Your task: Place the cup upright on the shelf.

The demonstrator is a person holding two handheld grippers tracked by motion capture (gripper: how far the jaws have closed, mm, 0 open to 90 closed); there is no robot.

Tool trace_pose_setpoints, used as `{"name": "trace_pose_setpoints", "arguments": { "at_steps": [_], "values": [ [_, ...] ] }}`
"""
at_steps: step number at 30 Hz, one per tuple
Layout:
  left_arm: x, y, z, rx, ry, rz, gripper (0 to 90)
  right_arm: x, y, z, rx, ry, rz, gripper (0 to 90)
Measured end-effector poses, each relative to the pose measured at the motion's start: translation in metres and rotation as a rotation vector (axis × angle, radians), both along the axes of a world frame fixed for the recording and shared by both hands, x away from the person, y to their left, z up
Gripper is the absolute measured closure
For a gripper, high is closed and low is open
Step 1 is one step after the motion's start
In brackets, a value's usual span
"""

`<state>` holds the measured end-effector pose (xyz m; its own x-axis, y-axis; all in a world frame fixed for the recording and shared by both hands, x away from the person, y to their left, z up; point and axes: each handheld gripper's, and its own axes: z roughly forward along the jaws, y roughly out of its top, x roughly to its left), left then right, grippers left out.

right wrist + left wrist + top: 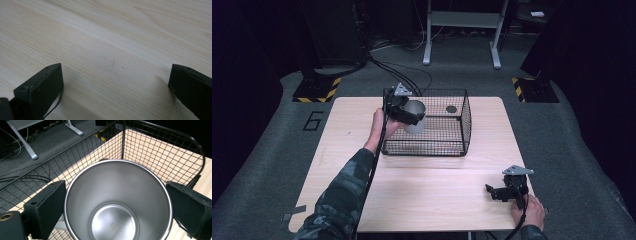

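On the pale wooden worktop (pixel 422 200) a black wire basket (pixel 447 142) stands toward 12 o'clock, near the far edge, with a small dark round thing (pixel 451 109) lying on its floor at the far right (too small to tell what it is). The left gripper (pixel 408 114) is held at the basket's left wall, over its rim, and its fingers (pixel 47 205) are clamped on a shiny steel cup (pixel 416 117), one finger pressed against each side of the cup's wall just under the rim. In the left gripper view the cup (pixel 117 202) shows its open mouth and bare inside, with the basket's mesh (pixel 160 152) rising behind it at 12 to 2 o'clock and the worktop visible through the wires. The cup hangs inside the basket's left part, tilted, and whether it touches the basket floor cannot be told. The right gripper (pixel 494 192) rests low at about 4 o'clock on the worktop, near the front right corner and well apart from the basket, held by the right hand (pixel 529 212). Its fingers (pixel 42 90) stand wide apart over bare wood (pixel 112 50), with nothing between them. A sleeve (pixel 342 200) with a camouflage pattern covers the left forearm.
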<state>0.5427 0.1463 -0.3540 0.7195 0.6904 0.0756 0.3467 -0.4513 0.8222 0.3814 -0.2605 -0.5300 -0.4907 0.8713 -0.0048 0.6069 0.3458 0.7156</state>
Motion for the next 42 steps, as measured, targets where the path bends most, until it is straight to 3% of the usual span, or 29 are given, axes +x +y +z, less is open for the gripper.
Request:
{"name": "trace_pose_setpoints", "arguments": {
  "at_steps": [5,9,42],
  "values": [
    [0.01,-0.005,-0.01,-0.012,0.033,0.0,6.3,0.0,0.0,0.0,0.0,0.001,0.0,0.0],
    [0.016,-0.008,-0.016,0.017,0.044,0.001,6.3,0.0,0.0,0.0,0.0,0.0,0.0,0.0],
    [0.05,-0.03,-0.052,0.091,0.125,0.017,6.3,0.0,0.0,0.0,0.0,0.0,0.0,0.0]
  ]
}}
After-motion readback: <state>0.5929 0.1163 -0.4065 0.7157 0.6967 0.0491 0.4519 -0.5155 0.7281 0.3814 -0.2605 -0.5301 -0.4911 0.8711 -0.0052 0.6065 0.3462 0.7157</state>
